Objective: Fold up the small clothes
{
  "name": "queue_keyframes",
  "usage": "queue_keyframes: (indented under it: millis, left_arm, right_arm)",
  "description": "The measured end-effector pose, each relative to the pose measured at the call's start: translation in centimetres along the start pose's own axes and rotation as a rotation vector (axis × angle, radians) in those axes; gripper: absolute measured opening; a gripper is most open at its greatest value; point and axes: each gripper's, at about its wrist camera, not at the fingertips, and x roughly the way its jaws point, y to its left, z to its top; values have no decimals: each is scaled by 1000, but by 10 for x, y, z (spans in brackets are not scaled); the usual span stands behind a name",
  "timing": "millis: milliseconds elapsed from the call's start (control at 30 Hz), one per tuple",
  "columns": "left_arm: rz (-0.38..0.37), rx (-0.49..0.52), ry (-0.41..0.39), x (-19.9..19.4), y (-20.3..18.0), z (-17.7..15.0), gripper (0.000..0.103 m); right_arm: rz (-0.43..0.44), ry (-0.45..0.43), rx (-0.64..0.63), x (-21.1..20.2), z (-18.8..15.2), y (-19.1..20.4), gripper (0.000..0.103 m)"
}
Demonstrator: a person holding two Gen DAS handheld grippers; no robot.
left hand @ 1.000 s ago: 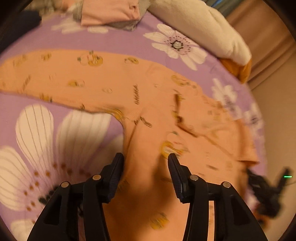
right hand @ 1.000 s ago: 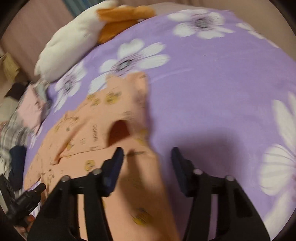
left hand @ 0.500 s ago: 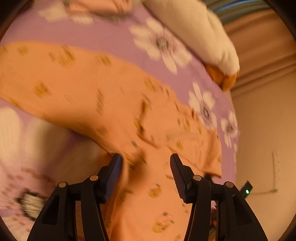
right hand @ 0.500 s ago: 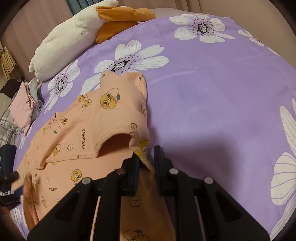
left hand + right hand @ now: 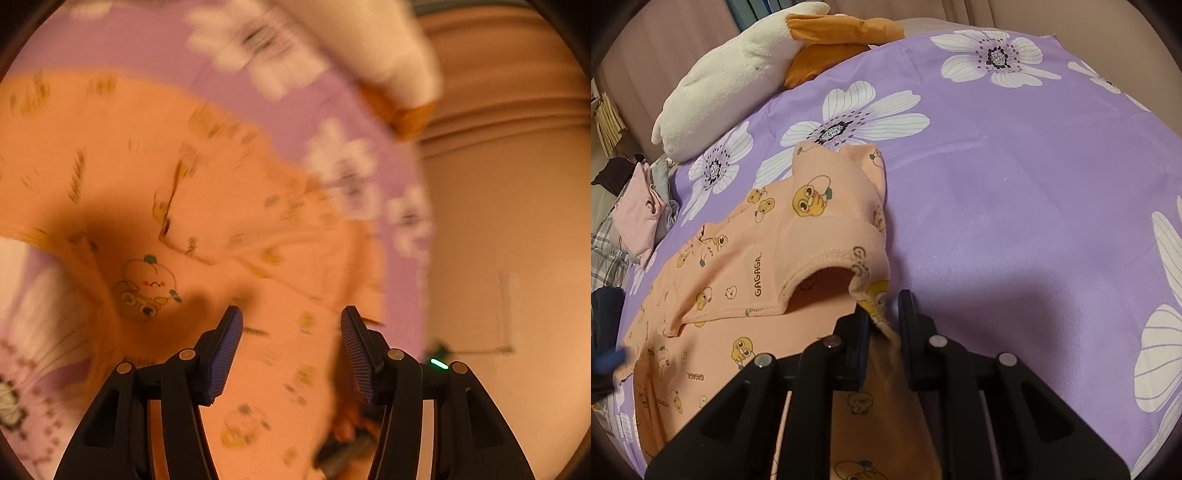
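An orange child's top with yellow duck prints [image 5: 746,266] lies spread on the purple flowered bedsheet [image 5: 1015,206]. My right gripper [image 5: 882,317] is shut on the top's edge beside the neck opening and lifts it a little off the sheet. In the blurred left wrist view the same top [image 5: 184,206] fills the left and middle. My left gripper [image 5: 291,332] is open and empty just above the fabric.
A white and orange plush pillow [image 5: 750,70] lies at the head of the bed and shows in the left wrist view [image 5: 388,66]. A pile of pink, grey and plaid clothes [image 5: 639,214] sits at the left. The bed's right edge meets a beige wall [image 5: 509,229].
My right gripper closed on the top's edge by the neck opening and raised it. My left gripper stayed open and swept right across the top.
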Motion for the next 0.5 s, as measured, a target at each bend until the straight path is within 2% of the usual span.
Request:
queue_keyframes:
  millis: [67, 200, 233, 267, 300, 333, 467, 500]
  left_arm:
    - [96, -35, -8, 35, 9, 12, 54]
    - [79, -61, -126, 47, 15, 22, 54]
    - [101, -63, -166, 47, 13, 25, 52]
    - [172, -59, -240, 46, 11, 28, 38]
    - [238, -65, -281, 41, 8, 36, 24]
    - [348, -68, -350, 37, 6, 39, 22]
    - [396, -54, -438, 23, 15, 44, 22]
    - [431, -53, -457, 20, 19, 47, 22]
  right_arm:
    - [1, 0, 1, 0, 0, 0, 15]
    - [-2, -5, 1, 2, 1, 1, 15]
    - [0, -6, 5, 2, 1, 1, 15]
    - [5, -8, 14, 2, 2, 0, 14]
    - [11, -10, 21, 2, 2, -2, 14]
    - [21, -13, 34, 1, 2, -4, 13]
    - [59, -5, 114, 1, 3, -16, 5]
    - [72, -3, 142, 2, 3, -19, 5]
